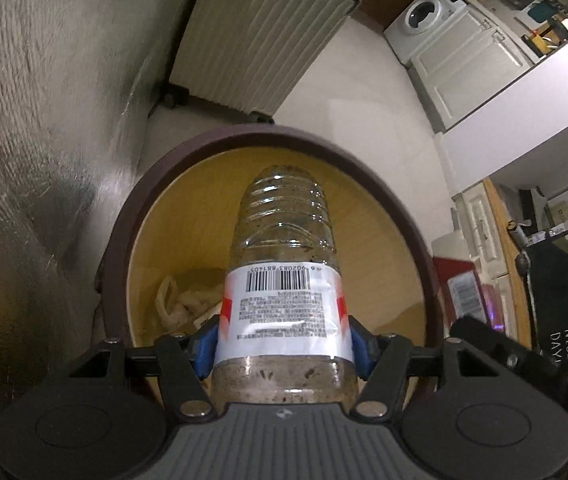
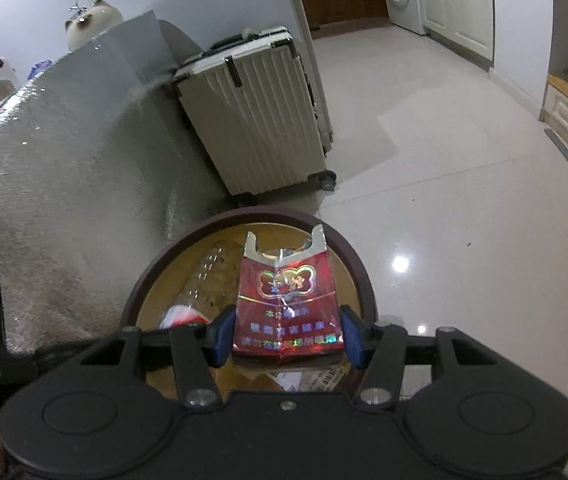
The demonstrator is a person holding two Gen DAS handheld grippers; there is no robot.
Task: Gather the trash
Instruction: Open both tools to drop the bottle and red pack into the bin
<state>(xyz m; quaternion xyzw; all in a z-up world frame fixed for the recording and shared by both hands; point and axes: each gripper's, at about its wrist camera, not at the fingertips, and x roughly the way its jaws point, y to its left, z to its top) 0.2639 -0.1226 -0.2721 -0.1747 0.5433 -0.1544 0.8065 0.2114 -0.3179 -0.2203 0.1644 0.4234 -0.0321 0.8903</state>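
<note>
My left gripper [image 1: 284, 336] clamps plastic bottle [image 1: 284, 280] about half-open; right gripper [image 2: 286, 338] clamps red pack [image 2: 286, 304]. Bin [image 1: 416, 232] below both, suitcase [image 1: 260, 36] at 12.

My left gripper [image 1: 284, 344]: black linkage arms, blue pads, silver pivot screws, grey ribbed plate at bottom centre.
My right gripper [image 2: 286, 338]: black arms, blue pads, silver screws, two round black discs along the bottom.
Marking: white "DAS" lettering, left edge of the right view.
</note>
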